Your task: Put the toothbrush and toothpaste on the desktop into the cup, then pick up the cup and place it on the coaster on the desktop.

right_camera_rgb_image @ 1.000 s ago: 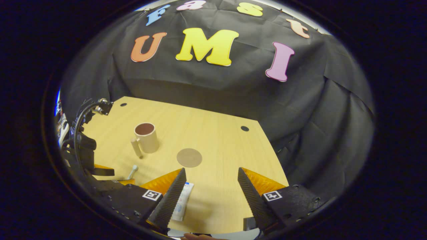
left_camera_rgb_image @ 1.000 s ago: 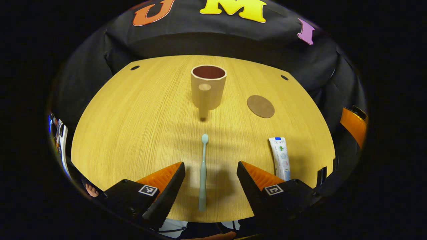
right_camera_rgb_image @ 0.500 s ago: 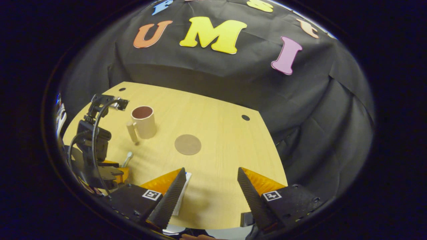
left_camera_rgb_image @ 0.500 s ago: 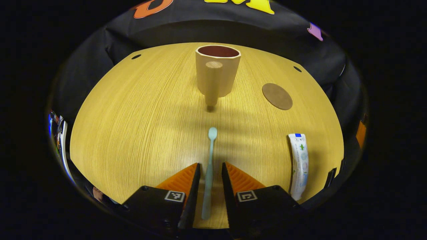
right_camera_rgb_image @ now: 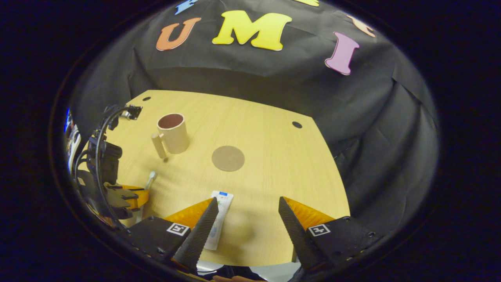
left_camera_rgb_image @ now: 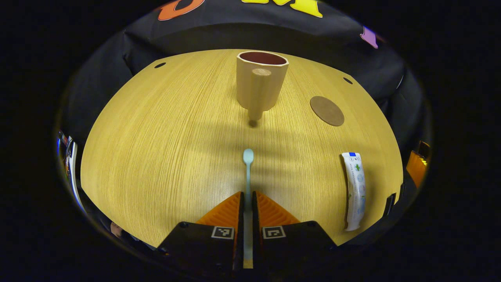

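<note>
A pale green toothbrush [left_camera_rgb_image: 247, 172] lies on the wooden desktop [left_camera_rgb_image: 156, 137], head pointing at the cup. My left gripper [left_camera_rgb_image: 247, 196] is shut on its handle. The beige cup [left_camera_rgb_image: 261, 80] with a reddish inside stands upright farther back, its handle toward me. A white toothpaste tube [left_camera_rgb_image: 355, 188] lies at the right; the round brown coaster [left_camera_rgb_image: 327, 111] lies beyond it. In the right gripper view, my right gripper [right_camera_rgb_image: 246, 205] is open above the near table edge, with the toothpaste tube [right_camera_rgb_image: 220, 215] just by its left finger. There the cup [right_camera_rgb_image: 173, 132], the coaster [right_camera_rgb_image: 228, 158] and the left gripper [right_camera_rgb_image: 125, 196] stand to the left.
The desktop has small dark holes near its far corners [left_camera_rgb_image: 159, 65] [left_camera_rgb_image: 347, 80]. Black cloth walls close behind and to the right of the table [right_camera_rgb_image: 274, 102]. A cable [right_camera_rgb_image: 102, 129] loops over the left gripper's body.
My left gripper's fingers have come together on the toothbrush handle, from wide open a second ago. The right gripper has shifted a little, so the toothpaste tube shows more fully beside its left finger.
</note>
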`<move>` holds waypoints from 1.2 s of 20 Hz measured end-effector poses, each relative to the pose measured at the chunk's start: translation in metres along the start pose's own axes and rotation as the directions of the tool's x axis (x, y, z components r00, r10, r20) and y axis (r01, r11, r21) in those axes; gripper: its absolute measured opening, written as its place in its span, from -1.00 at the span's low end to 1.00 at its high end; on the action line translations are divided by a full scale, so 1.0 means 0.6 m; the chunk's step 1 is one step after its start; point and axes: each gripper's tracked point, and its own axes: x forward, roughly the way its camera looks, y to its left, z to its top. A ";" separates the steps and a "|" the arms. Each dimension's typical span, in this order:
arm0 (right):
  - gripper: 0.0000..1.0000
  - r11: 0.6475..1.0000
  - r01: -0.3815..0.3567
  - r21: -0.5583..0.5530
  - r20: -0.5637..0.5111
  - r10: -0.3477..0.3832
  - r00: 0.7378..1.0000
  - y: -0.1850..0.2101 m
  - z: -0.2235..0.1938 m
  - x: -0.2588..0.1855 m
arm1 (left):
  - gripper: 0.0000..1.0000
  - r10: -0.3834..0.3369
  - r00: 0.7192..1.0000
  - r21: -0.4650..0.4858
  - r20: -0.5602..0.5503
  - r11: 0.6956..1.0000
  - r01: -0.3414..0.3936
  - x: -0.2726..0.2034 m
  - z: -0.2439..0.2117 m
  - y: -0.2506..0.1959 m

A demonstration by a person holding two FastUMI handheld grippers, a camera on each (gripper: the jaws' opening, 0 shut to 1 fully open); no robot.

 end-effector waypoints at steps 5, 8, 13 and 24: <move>0.88 0.997 -0.080 0.012 -0.150 0.081 0.985 0.044 -0.066 0.039 | -0.77 -0.036 0.995 -0.055 0.097 0.998 0.042 -0.043 0.023 0.006; 0.96 0.995 -0.092 0.023 -0.227 0.095 0.969 0.063 -0.093 0.062 | -0.78 -0.029 0.980 -0.049 0.196 0.998 0.040 -0.080 0.058 0.018; 0.67 0.994 -0.102 0.047 -0.333 0.112 0.936 0.081 -0.129 0.080 | -0.77 0.001 0.943 -0.023 0.332 1.000 0.007 -0.141 0.112 0.027; 0.11 0.988 -0.124 0.089 -0.391 0.149 0.908 0.102 -0.151 0.097 | -0.77 0.018 0.789 0.033 0.614 0.998 -0.048 -0.278 0.255 0.041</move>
